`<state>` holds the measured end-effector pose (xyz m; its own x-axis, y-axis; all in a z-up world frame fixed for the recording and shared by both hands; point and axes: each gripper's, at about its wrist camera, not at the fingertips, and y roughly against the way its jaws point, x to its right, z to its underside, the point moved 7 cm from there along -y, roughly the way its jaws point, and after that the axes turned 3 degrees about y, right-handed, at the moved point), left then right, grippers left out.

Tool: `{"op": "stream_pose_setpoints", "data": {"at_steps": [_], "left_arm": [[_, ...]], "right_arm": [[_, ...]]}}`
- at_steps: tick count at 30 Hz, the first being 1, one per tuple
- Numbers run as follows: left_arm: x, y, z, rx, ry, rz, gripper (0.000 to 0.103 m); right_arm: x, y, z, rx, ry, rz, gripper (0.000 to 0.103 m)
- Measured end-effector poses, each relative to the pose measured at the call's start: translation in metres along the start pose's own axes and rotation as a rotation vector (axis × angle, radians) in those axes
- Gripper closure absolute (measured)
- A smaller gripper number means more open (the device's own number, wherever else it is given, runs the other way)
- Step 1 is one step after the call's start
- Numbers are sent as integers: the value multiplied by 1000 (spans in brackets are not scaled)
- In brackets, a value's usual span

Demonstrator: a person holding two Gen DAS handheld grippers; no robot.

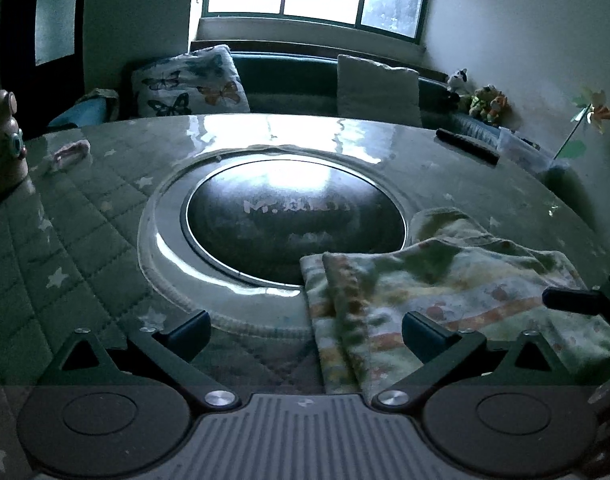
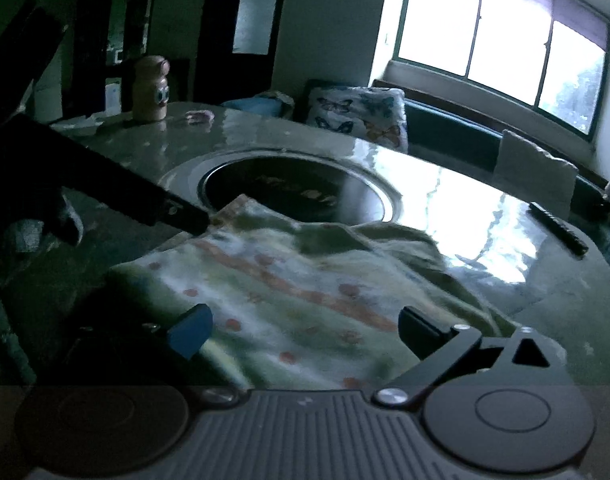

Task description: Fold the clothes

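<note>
A folded garment (image 1: 445, 296), pale with orange and green print, lies on the table at the near right, its far edge overlapping the rim of the round dark hob (image 1: 297, 216). My left gripper (image 1: 305, 332) is open; the garment's left edge lies below and between its fingers, untouched. In the right wrist view the same garment (image 2: 305, 280) spreads under my right gripper (image 2: 305, 332), which is open and grips nothing. One right gripper finger (image 1: 573, 300) shows at the left view's right edge. A left gripper finger (image 2: 165, 208) reaches the garment's far left corner.
The table (image 1: 85, 220) has a quilted star cover under glossy film. On it lie a black remote (image 1: 467, 146), a small pink item (image 1: 71, 154) and a tan bottle-shaped figure (image 2: 151, 90). A sofa with a butterfly cushion (image 1: 189, 84) stands behind.
</note>
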<state>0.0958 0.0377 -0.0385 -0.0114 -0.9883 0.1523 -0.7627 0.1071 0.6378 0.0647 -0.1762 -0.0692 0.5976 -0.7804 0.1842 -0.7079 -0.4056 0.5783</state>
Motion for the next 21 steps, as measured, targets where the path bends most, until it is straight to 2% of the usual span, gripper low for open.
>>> {"op": "stream_pose_setpoints", "data": {"at_steps": [11, 21], "left_arm": [[0, 2, 3, -5, 10, 9, 0], [5, -2, 16, -21, -22, 0, 0]], "right_arm": [[-24, -6, -7, 19, 65, -17, 0], [-18, 6, -10, 38, 63, -3, 0]]}}
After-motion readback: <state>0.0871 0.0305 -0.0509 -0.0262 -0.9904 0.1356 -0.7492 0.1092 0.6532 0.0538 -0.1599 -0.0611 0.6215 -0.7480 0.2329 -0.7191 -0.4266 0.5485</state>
